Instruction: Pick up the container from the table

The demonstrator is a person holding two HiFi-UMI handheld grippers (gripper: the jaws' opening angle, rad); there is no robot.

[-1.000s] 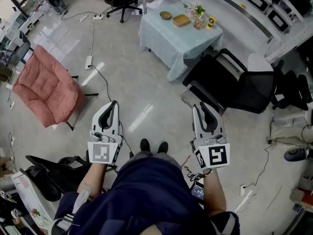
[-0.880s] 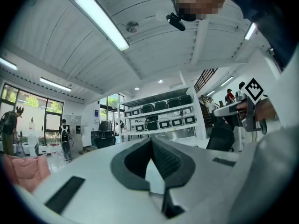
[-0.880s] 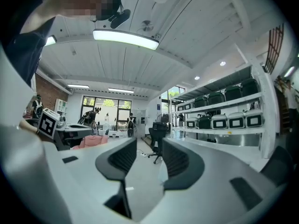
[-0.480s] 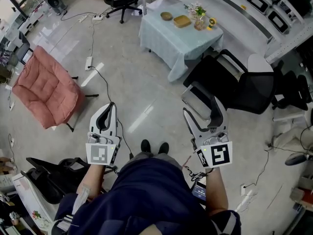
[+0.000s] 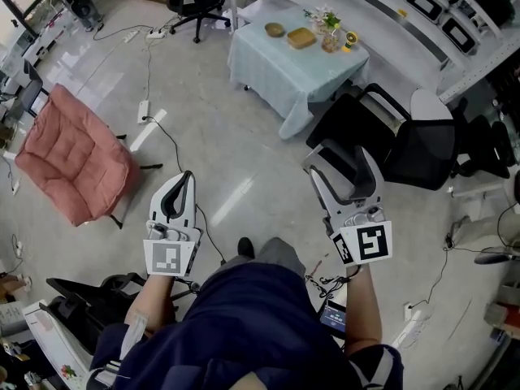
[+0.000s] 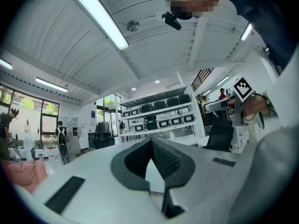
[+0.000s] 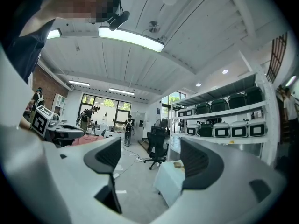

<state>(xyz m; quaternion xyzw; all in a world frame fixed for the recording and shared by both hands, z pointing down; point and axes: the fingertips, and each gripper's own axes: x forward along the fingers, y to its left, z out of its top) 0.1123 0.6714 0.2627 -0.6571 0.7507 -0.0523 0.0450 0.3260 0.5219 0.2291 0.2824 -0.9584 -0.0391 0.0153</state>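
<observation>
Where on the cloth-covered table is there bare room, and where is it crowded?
Crowded on the far side: bowl, container, flowers, yellow item in a row. Bare: the table from that row to the edge nearest the black chair.

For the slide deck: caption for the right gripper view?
Right gripper, jaws opening and empty, faces the distant cloth-covered table.

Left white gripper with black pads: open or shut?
Shut. On the left white gripper, the black pads meet, nothing between them.

table (image 5: 280, 63): matt cloth cover; floor (image 5: 244, 149): glossy, smooth; armchair (image 5: 69, 157): padded cloth
</observation>
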